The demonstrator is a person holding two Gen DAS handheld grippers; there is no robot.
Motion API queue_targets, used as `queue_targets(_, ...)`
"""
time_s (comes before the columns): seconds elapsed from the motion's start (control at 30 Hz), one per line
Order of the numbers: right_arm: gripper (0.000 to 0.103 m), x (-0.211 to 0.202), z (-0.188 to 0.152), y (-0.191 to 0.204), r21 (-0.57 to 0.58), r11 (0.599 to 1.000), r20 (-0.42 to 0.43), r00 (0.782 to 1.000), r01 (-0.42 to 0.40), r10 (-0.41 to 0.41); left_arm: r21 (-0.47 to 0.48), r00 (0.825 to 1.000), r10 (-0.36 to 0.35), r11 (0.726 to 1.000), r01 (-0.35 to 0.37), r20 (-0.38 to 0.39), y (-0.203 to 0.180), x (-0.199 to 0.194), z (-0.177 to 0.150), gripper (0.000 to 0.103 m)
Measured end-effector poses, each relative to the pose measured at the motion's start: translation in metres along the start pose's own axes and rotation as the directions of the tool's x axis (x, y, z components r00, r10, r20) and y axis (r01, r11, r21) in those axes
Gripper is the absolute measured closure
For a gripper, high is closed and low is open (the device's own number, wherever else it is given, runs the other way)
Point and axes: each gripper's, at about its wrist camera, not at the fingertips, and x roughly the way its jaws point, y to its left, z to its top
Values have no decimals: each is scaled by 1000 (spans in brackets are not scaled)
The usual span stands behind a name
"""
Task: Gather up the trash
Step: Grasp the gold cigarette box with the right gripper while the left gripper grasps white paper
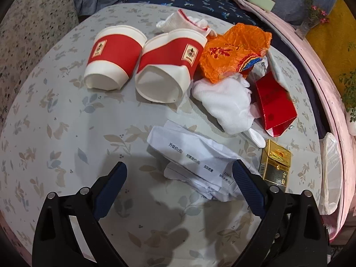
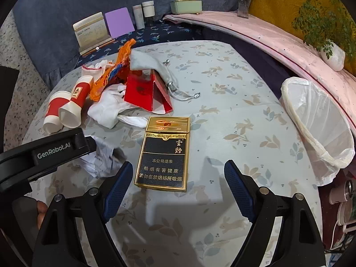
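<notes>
My left gripper (image 1: 179, 169) is open over the table, its jaws on either side of the near end of a crumpled white paper (image 1: 195, 158). Two red-and-white paper cups (image 1: 115, 60) (image 1: 169, 66) lie on their sides beyond it, with an orange wrapper (image 1: 233, 49), white gloves (image 1: 224, 102) and a red box (image 1: 276, 104). My right gripper (image 2: 178, 169) is open, with a black-and-gold cigarette pack (image 2: 164, 153) lying flat between its fingertips. The pack also shows in the left wrist view (image 1: 277, 162). A bin with a white bag (image 2: 318, 129) stands at the table's right edge.
The table has a floral cloth (image 2: 233, 84). A grey drawstring pouch (image 2: 151, 66) lies behind the red box (image 2: 146, 93). The left gripper's body (image 2: 44, 153) reaches in at the left of the right wrist view. Books, jars and a green box (image 2: 185, 5) stand at the back.
</notes>
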Motion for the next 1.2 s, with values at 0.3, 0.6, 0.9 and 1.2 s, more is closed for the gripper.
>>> queue_targets(0.3, 23, 19, 1, 6, -5, 1000, -27, 1000, 5, -5, -34, 1000, -29, 999, 29, -2, -6, 2, 6, 12)
queue_targets(0.6, 25, 32, 0, 2, 16, 1000, -42, 999, 26, -25, -116, 999, -29, 993, 25, -34, -6, 15, 20, 12)
queue_targets(0.9, 45, 28, -1, -11, 1, 999, -38, 998, 45, -45, -114, 1000, -23, 993, 21, -13, -12, 10, 28, 12)
queue_targets(1.2, 46, 21, 3, -34, 79, 997, -28, 999, 24, -22, -125, 1000, -31, 992, 30, -5, -20, 4, 36, 12)
